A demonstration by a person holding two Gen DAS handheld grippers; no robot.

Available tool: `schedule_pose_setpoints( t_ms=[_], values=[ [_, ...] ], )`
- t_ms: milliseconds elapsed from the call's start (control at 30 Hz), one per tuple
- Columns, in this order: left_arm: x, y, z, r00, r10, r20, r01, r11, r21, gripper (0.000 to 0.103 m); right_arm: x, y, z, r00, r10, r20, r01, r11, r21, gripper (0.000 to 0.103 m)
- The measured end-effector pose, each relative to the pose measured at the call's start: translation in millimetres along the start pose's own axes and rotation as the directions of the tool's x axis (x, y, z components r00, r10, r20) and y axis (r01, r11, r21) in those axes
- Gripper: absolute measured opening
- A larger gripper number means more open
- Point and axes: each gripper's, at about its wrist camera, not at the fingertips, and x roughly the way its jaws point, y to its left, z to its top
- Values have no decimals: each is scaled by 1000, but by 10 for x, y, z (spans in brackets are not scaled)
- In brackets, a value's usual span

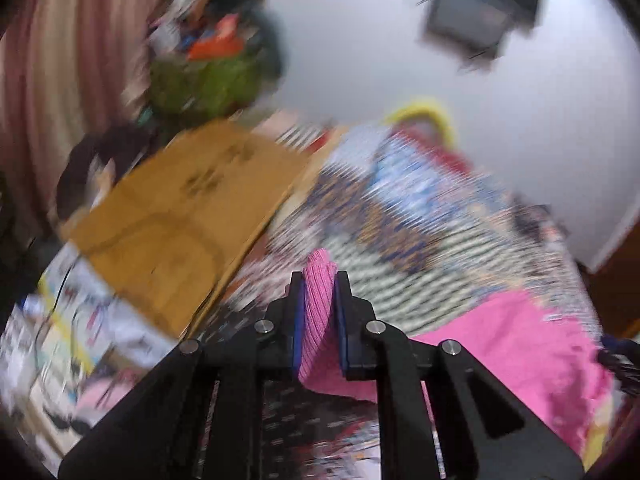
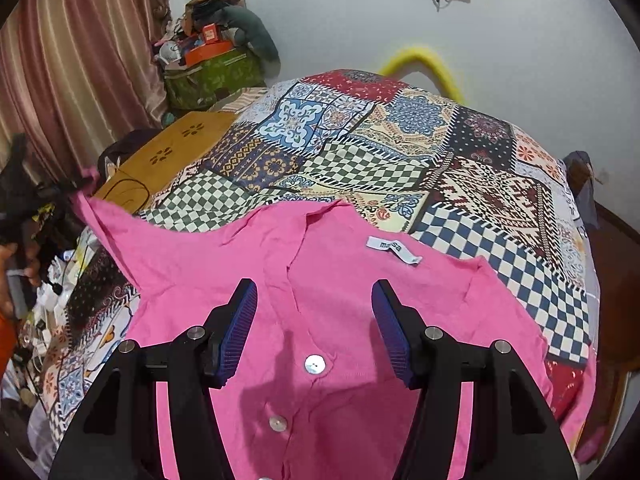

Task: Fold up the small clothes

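Note:
A pink buttoned shirt (image 2: pixel 320 312) lies on a patchwork bedspread (image 2: pixel 360 152), collar and white label (image 2: pixel 394 250) towards the far side. My right gripper (image 2: pixel 314 320) is open just above the shirt's button placket, one finger on each side of it. My left gripper (image 1: pixel 320 308) is shut on a ribbed pink sleeve cuff (image 1: pixel 318 304) and holds it lifted; the left wrist view is motion-blurred. In the right wrist view that sleeve (image 2: pixel 104 216) stretches up to the left, where the left gripper (image 2: pixel 80 188) shows dimly.
A brown wooden board (image 2: pixel 168 156) lies left of the bedspread. A green bag piled with items (image 2: pixel 212 72) stands by the pink curtain (image 2: pixel 72 60). Clutter (image 2: pixel 44 304) lies on the floor at the left. A yellow tube (image 2: pixel 432 68) leans on the white wall.

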Motion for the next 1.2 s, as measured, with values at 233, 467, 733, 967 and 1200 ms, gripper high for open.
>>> schedule_pose_setpoints(
  t_ms=[233,467,733,967,1200],
  values=[
    [-459,-1044,225,971,-229,74,211,959,190,13,-162,-66,-85,1000,12,15,-12,1000,28,56],
    [-309,-2201,-155,913,-405,-50,396,849,349,13,-376,-270,-248,999,-26,31,24,998,52,56],
    [-20,-3067,-796,840,-448,-306,542,712,446,20,-559,-516,-447,998,-52,28,50,995,91,56],
    [24,-2745,-675,875,-392,-286,481,776,408,51,-412,-605,-581,1000,-22,-14,23,991,129,56],
    [495,-1975,-573,935,-218,-280,311,883,352,52,-180,-529,-561,998,48,-32,-42,989,144,56]
  ],
)
